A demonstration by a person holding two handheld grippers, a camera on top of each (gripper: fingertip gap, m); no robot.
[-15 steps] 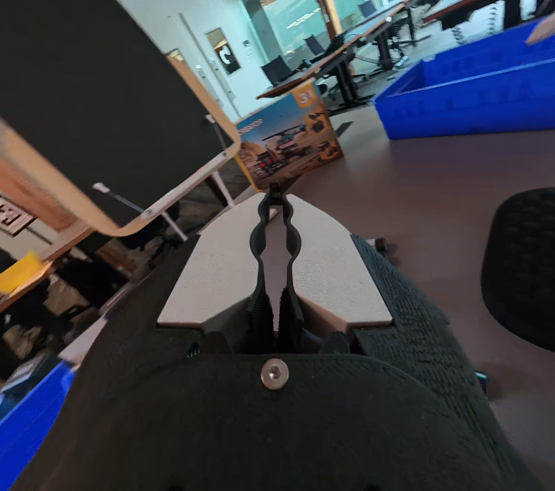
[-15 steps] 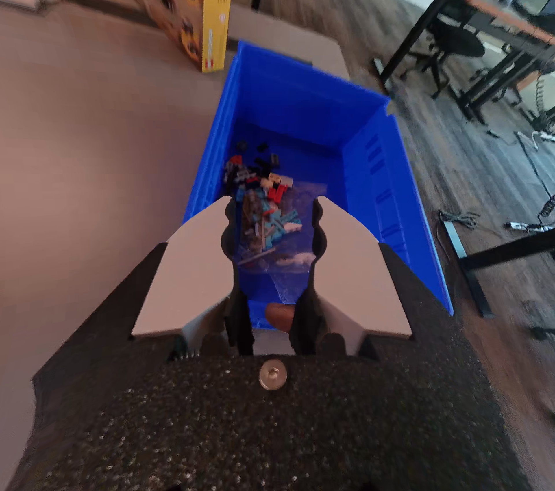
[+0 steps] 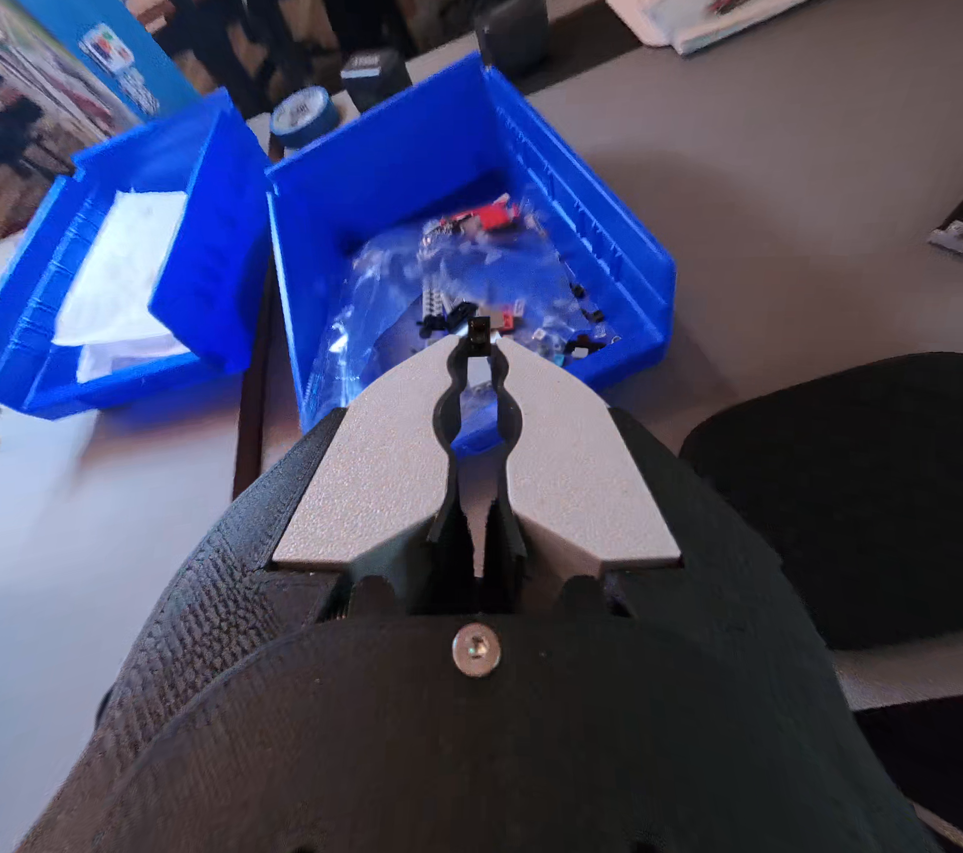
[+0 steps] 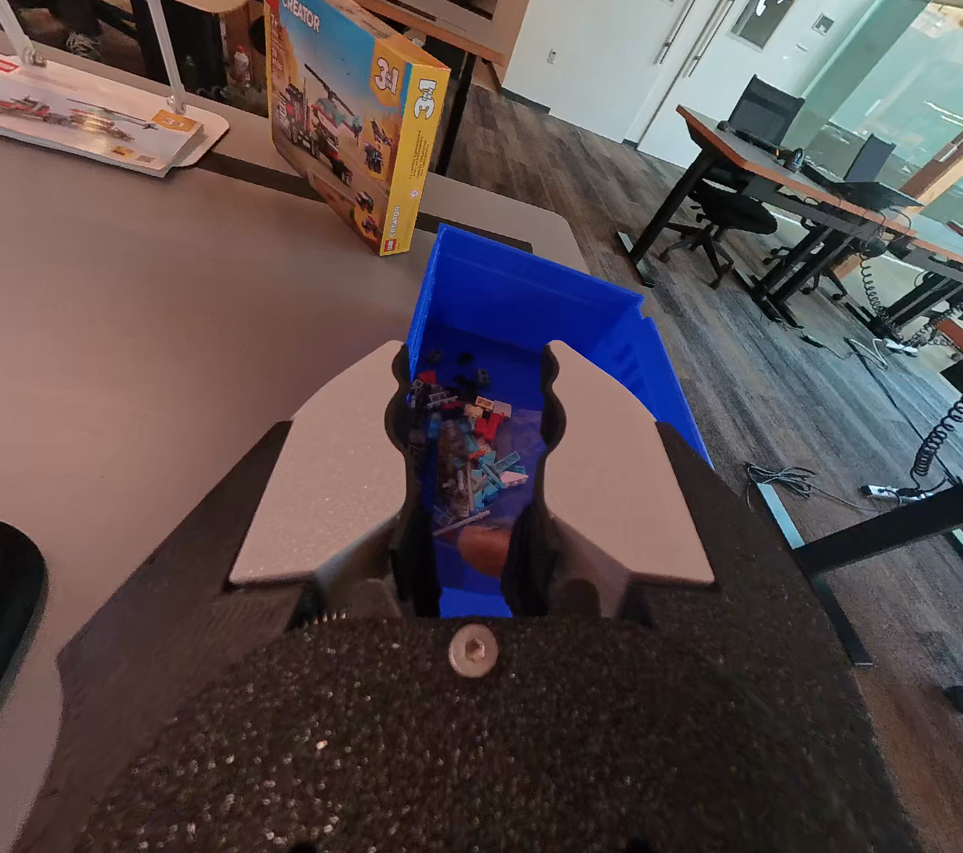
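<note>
Swinging down from the room beyond, the left gripper (image 3: 478,342) now looks into a blue bin (image 3: 599,223) of loose bricks (image 3: 484,306) and clear bags on the desk (image 3: 755,160), its fingertips pinching a small black piece (image 3: 478,330). Right gripper (image 4: 473,359), tilted slightly higher, hovers spread and empty above the same bin (image 4: 526,296), bricks (image 4: 464,437) below

A toy box (image 4: 354,108) stood upright on the grey surface (image 4: 156,306) beside a booklet (image 4: 99,119); farther off were desks (image 4: 813,181) and an office chair (image 4: 729,218).
</note>
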